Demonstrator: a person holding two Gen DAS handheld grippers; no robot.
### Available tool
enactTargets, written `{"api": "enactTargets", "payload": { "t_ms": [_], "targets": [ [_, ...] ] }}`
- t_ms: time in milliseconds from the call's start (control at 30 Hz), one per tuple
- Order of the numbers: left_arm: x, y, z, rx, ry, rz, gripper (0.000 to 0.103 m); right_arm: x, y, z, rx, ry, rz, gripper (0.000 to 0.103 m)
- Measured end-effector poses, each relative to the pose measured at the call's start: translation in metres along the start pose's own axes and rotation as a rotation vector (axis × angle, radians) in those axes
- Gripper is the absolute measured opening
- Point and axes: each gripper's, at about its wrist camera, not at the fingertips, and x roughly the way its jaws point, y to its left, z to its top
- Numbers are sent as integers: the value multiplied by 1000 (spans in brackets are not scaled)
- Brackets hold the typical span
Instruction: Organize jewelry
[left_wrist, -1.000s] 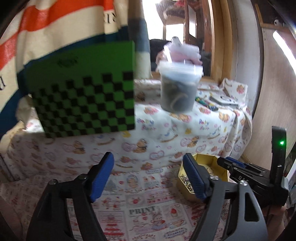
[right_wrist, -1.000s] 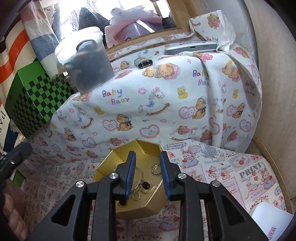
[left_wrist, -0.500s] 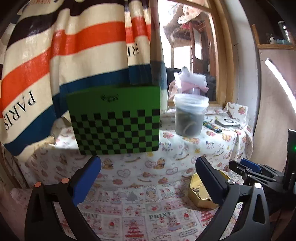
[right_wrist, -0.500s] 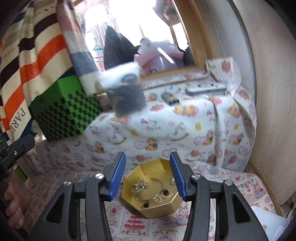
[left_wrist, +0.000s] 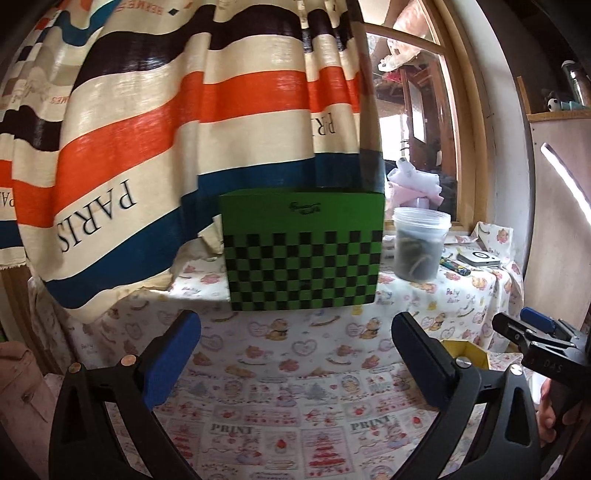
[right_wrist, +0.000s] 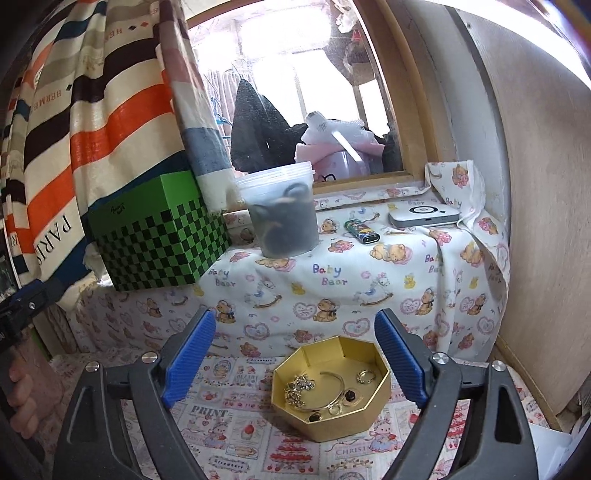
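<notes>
A gold octagonal tray (right_wrist: 364, 410) sits on the printed cloth and holds a bangle (right_wrist: 334, 391), a ring (right_wrist: 365, 376), a chain cluster (right_wrist: 297, 387) and small studs. My right gripper (right_wrist: 293, 356) is open and empty, raised above and behind the tray. My left gripper (left_wrist: 295, 354) is open and empty, facing a green checkered box (left_wrist: 303, 258). A corner of the tray (left_wrist: 467, 352) shows behind the left gripper's right finger.
On the raised shelf stand the green box (right_wrist: 159, 240), a plastic tub (right_wrist: 282, 210) with dark contents, a lighter (right_wrist: 364, 232) and a white flat device (right_wrist: 424, 216). A striped curtain (left_wrist: 166, 129) hangs at left. A wooden wall (right_wrist: 546, 221) is at right.
Both grippers have pulled back and risen from the tray. The right gripper's jaws have opened wide and the left's have widened too. The jewelry stays in the tray.
</notes>
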Motion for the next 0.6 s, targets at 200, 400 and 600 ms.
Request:
{"api": "enactTargets", "payload": {
  "t_ms": [200,400,600],
  "targets": [
    [6,9,-25,-12,-6,9,102,8,14,-14,-33,0,-5,91],
    [23,10,-54,-27,10,23,102,13,28,-28,-73,-17,-5,103],
    [35,9,-71,-13,35,35,102,20,36,-38,-101,-6,-22,103]
  ]
}}
